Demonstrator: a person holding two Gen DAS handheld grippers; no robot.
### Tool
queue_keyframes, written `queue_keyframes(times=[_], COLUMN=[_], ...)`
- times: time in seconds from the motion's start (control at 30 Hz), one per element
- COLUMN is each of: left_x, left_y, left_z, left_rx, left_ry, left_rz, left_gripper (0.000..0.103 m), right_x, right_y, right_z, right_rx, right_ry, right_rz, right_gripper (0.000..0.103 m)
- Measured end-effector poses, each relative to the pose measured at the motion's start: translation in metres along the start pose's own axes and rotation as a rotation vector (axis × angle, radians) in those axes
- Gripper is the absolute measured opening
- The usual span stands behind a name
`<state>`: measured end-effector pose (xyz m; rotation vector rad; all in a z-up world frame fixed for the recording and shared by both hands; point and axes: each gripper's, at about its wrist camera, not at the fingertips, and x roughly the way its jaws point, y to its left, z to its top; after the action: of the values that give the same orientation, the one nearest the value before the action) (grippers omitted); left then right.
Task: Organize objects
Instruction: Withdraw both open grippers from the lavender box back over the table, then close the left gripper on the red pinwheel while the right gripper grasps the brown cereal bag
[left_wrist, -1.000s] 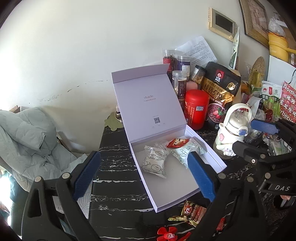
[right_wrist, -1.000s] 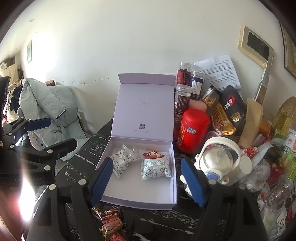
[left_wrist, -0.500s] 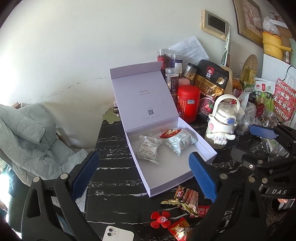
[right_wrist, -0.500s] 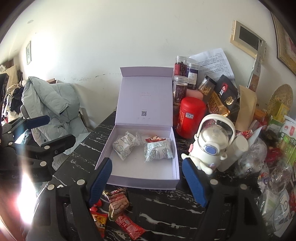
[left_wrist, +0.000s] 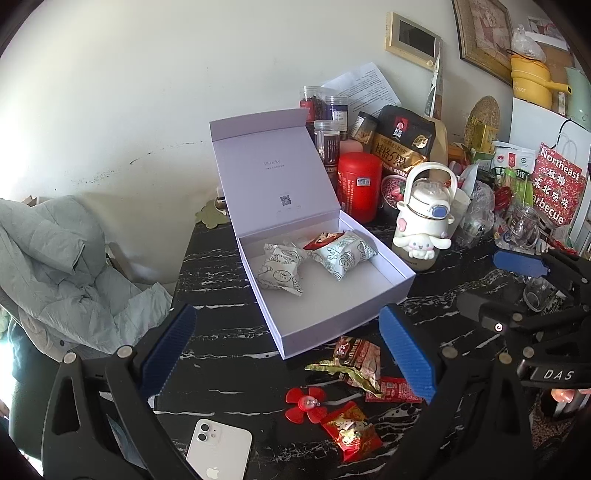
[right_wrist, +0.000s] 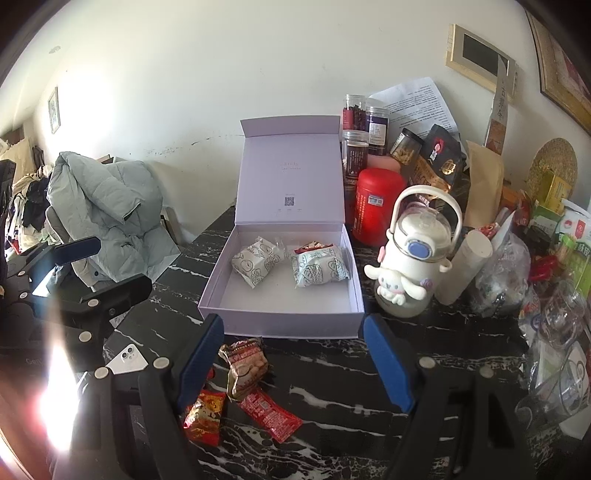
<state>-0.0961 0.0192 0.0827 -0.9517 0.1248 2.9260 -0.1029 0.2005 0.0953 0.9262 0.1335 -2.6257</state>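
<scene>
Home, framed pictures (left_wrist: 412, 38), jacket (right_wrist: 107, 206), cluttered table (left_wrist: 221, 354)

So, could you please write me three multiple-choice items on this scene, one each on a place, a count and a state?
1. Where does the phone lie?
A. in the box
B. on the table, in front of the box
C. on the jacket

2. How many pale wrapped snacks are in the box?
A. two
B. four
C. none

3. What state is the left tool in?
A. shut on a snack
B. open, holding nothing
C. shut, empty

Answers: 1 B, it rests on the black table near the camera; 2 A, two pale packets lie side by side inside, with a small red one behind; 3 B, its blue fingers stand wide apart with nothing between them.
</scene>
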Motion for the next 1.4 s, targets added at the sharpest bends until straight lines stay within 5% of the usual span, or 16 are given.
queue_keyframes(times=[1.4], left_x=[0.074], left_y=[0.005], left_z=[-0.104], left_rx=[-0.068], left_ry=[0.301], left_rz=[0.009], left_gripper=[0.1], right_x=[0.086], right_y=[0.012], right_z=[-0.091], right_rx=[-0.002], right_ry=[0.246], right_rz=[0.182], right_gripper=[0.079])
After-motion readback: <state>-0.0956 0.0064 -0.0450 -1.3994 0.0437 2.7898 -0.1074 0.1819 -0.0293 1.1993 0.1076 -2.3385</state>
